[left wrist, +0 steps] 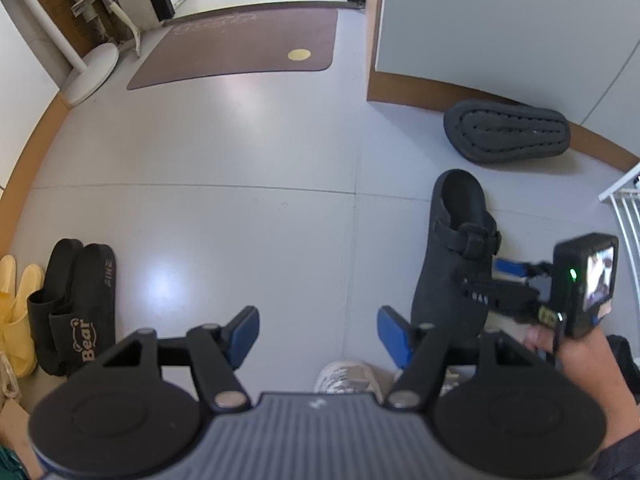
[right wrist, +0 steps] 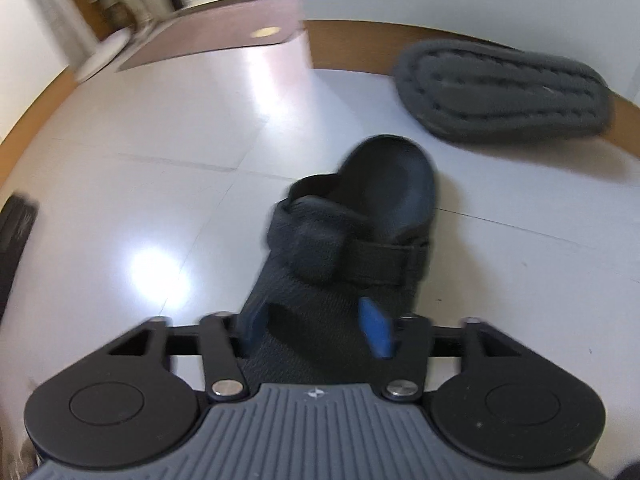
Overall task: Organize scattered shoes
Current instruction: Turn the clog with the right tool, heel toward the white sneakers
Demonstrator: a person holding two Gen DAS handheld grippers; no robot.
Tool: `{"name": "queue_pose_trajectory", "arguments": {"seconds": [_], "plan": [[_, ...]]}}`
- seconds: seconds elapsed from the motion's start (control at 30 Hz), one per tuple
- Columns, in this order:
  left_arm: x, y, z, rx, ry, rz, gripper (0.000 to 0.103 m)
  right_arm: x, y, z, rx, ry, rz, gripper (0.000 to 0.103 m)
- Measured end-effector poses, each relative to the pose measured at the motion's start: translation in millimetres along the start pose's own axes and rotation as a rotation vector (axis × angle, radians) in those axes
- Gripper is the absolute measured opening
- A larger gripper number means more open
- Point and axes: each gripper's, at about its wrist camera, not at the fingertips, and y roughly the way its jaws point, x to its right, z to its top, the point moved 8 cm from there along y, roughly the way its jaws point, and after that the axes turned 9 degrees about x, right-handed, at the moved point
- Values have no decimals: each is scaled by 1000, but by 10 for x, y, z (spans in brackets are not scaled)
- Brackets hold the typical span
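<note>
While the right gripper's (right wrist: 316, 326) jaws straddle the black strapped clog (right wrist: 352, 248) unclenched, centre them before squeezing; left gripper (left wrist: 318, 334) hangs released.

A dark clog (right wrist: 348, 248) with a strap and buckle sits upright on pale floor, its toe between the right claw's (right wrist: 316, 326) spread blue pads; beyond it, up and to the right, a dark grey slide (right wrist: 504, 92) leans sole-out against the skirting; far left of the left claw (left wrist: 318, 334), paired black slides (left wrist: 76, 304) and yellow slippers (left wrist: 16, 316).
</note>
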Motion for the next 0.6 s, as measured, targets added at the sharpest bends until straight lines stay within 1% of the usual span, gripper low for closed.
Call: {"name": "queue_pose_trajectory", "arguments": {"seconds": [0.03, 0.13, 0.23, 0.3, 0.37, 0.47, 0.6], "plan": [[2, -1, 4, 0, -2, -2, 68, 0, 32, 21, 3, -2, -11, 94], [13, -12, 43, 4, -12, -10, 68, -67, 132, 60, 0, 1, -8, 94], [27, -43, 90, 13, -27, -27, 68, -156, 233, 27, -10, 13, -40, 95], [22, -52, 79, 14, -29, -29, 68, -225, 261, -23, -16, 4, -21, 90], [18, -45, 49, 7, -28, -33, 68, -281, 256, -37, -4, -19, 2, 90], [0, -16, -6, -15, -32, -33, 68, -287, 238, -33, -4, -18, 10, 87], [-6, -54, 19, -8, -56, -46, 68, -317, 211, -28, -5, -29, 17, 85]]}}
